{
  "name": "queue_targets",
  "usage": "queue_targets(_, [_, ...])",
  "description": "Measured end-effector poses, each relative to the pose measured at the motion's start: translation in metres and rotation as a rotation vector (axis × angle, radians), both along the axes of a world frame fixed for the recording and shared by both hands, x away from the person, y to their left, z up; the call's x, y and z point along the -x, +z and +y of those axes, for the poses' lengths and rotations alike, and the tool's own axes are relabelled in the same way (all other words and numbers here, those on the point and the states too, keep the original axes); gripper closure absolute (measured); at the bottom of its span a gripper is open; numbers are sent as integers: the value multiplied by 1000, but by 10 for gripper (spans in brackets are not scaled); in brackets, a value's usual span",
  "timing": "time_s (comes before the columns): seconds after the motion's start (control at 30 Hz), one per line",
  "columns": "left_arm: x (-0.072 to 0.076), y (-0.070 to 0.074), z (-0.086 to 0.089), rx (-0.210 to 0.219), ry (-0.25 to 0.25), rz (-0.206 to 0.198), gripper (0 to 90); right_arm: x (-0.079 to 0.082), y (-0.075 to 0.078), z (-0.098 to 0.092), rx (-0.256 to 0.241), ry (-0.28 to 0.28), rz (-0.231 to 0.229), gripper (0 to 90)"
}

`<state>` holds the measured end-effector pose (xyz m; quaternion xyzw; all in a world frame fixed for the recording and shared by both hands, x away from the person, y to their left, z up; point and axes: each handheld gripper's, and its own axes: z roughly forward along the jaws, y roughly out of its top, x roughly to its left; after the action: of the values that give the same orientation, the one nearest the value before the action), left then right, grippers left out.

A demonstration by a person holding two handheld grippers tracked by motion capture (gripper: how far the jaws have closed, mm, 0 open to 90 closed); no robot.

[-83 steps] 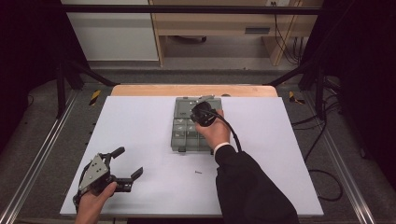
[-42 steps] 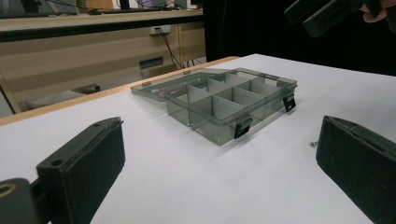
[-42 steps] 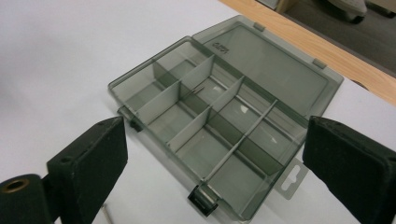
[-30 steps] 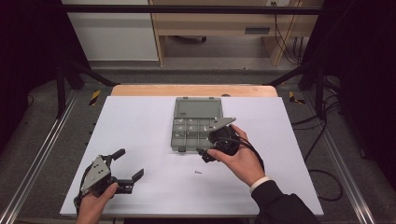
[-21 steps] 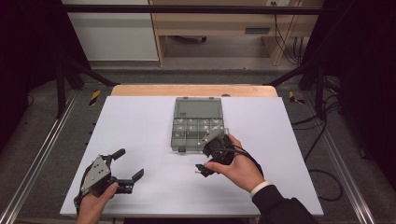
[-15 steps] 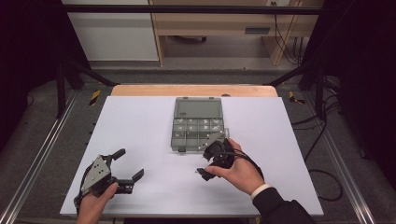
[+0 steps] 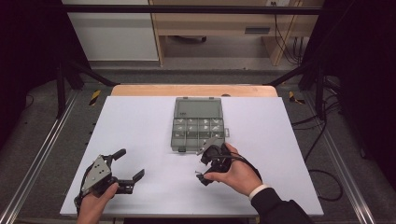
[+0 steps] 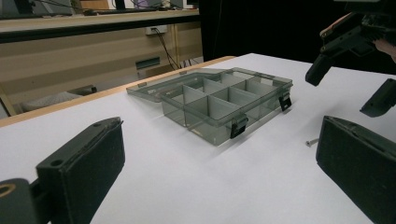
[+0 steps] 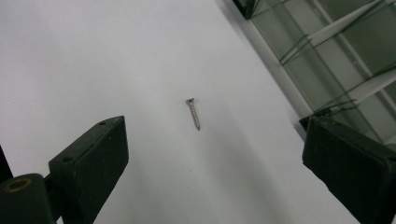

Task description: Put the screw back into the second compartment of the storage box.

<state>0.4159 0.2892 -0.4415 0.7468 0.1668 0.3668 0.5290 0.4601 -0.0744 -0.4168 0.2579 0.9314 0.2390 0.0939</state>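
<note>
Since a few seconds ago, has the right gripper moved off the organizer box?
Yes. The right gripper has come back from over the organizer box toward the person, and now hangs open over the screw on the table.

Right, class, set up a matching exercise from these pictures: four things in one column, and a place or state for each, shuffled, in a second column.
Things:
1. screw
2. compartment box
3. left gripper
4. right gripper

Places or states:
A. lid folded back flat, dividers showing
B. held open low near the table's front left corner
C. lying loose on the white table top, in front of the box
D. open, poised over the screw, just in front of the box

Pairs: 1-C, 2-A, 3-B, 4-D
</note>
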Motion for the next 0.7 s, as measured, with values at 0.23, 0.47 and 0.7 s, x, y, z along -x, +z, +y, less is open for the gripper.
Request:
queue_targets(0.23, [0, 0, -1, -1, 1, 1, 11, 0, -9, 3, 10, 2, 32, 149])
queue_targets(0.47, [0, 0, -1, -1, -5, -2, 11, -7, -18, 5, 16, -12, 37, 291])
queue_targets(0.7, [0, 0, -1, -4, -5, -3, 11, -14, -27, 12, -6, -30, 39, 457])
